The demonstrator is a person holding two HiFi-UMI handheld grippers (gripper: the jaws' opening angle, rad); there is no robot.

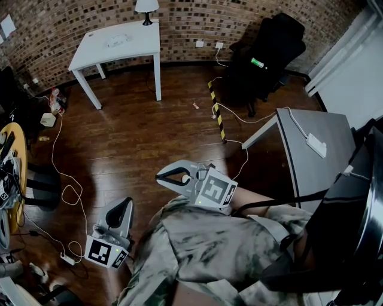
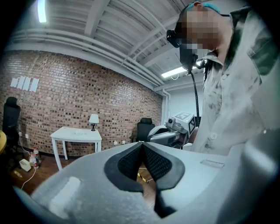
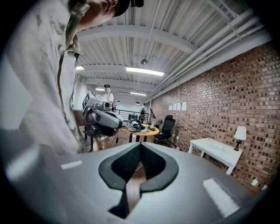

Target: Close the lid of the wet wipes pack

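Note:
A small pale object [image 1: 116,40], possibly the wet wipes pack, lies on the white table [image 1: 96,51] at the far side of the room; its lid cannot be made out. It also shows faintly on that table [image 2: 76,133] in the left gripper view. Both grippers hang close to the person's body, far from the table. My left gripper [image 1: 127,204] points up over the floor, jaws shut on nothing [image 2: 141,144]. Jaws pressed together and holding nothing, my right gripper [image 1: 160,176] points left [image 3: 140,145].
A lamp [image 1: 146,9] stands at the white table's back edge. A black office chair [image 1: 269,51] and a grey desk [image 1: 317,155] are at the right. A round wooden table [image 1: 15,149] with gear is at the left. Cables [image 1: 60,179] and a yellow-black strip [image 1: 217,113] cross the wooden floor.

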